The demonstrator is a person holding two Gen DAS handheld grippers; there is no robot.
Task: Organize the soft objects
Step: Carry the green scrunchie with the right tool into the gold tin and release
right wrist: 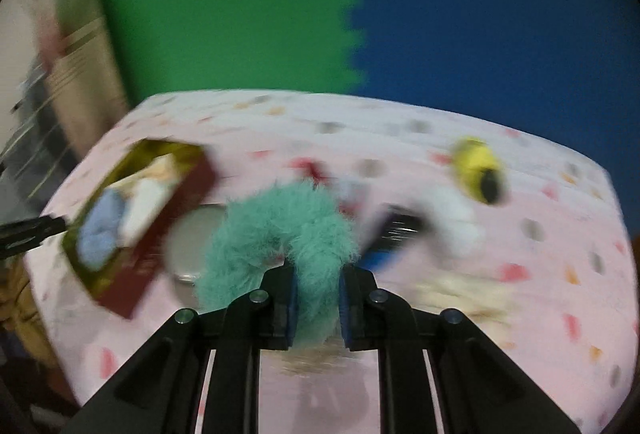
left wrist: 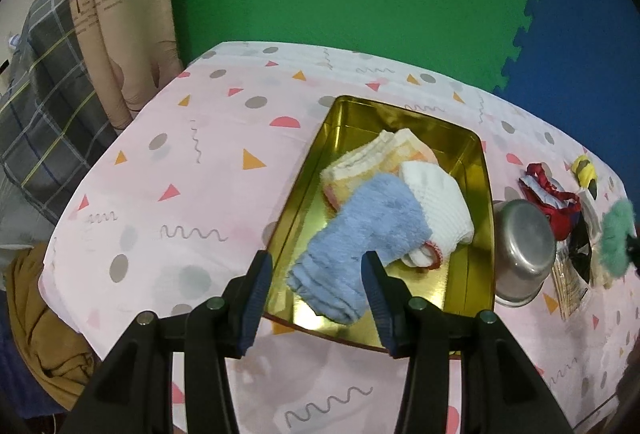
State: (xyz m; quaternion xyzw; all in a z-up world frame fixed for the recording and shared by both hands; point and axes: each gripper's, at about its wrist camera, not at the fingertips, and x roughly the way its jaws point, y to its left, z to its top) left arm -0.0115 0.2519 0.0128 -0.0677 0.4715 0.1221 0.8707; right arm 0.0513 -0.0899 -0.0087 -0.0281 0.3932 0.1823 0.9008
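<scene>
A gold tin (left wrist: 352, 114) on the pink patterned tablecloth holds a blue fluffy cloth (left wrist: 360, 230), a white sock (left wrist: 436, 202) and a yellow-white towel (left wrist: 376, 154). My left gripper (left wrist: 316, 274) hovers open over the tin's near end, and the blue cloth lies below its fingers. My right gripper (right wrist: 318, 274) is shut on a teal fluffy scrunchie (right wrist: 280, 226), held above the table to the right of the tin (right wrist: 176, 226). The right wrist view is motion-blurred. The scrunchie (left wrist: 618, 238) also shows at the right edge of the left wrist view.
An upturned metal bowl (left wrist: 524, 246) stands just right of the tin. Beyond it lie a red fabric item (left wrist: 552, 202), a yellow-black soft toy (right wrist: 480, 170), a white soft item (right wrist: 452, 218) and a black packet (left wrist: 580, 250). Green and blue foam mats cover the floor.
</scene>
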